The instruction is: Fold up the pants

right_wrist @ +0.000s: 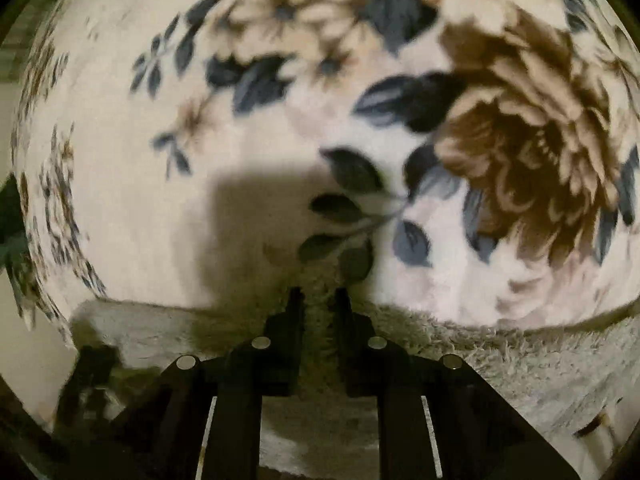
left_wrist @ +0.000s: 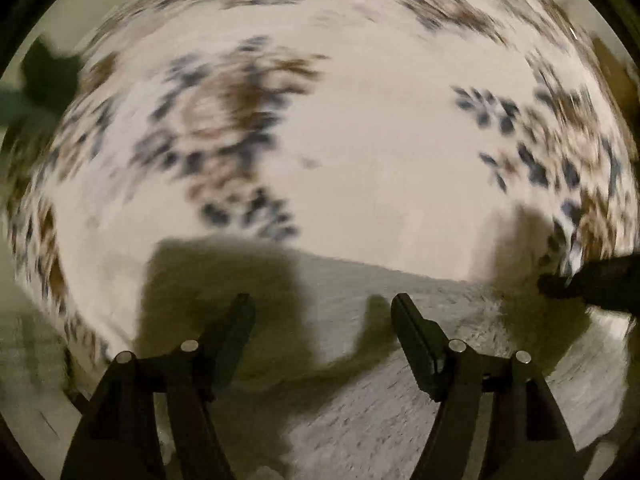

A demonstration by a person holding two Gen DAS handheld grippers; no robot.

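While both views are blurred, the layout can be read. The pants [left_wrist: 400, 320], a grey fleecy fabric, lie along the near edge of a floral blanket [left_wrist: 360, 140] printed with brown blooms and blue-grey leaves on a pale ground.

Left gripper [left_wrist: 323, 300]: fingers spread wide, nothing between them. It sits above the grey fabric; contact with the fabric cannot be determined. A square shadow falls on the fabric and blanket to the left of the fingers. A dark object [left_wrist: 580, 280] enters from the right edge, at the fabric's far border; its identity cannot be determined.

Right gripper [right_wrist: 318, 294]: fingers drawn close together, with a narrow strip of the pants [right_wrist: 480, 344] standing between them at the fabric's far edge. The fabric runs left and right under the fingers, and the blanket [right_wrist: 200, 160] lies just beyond it. A large brown bloom lies far right.
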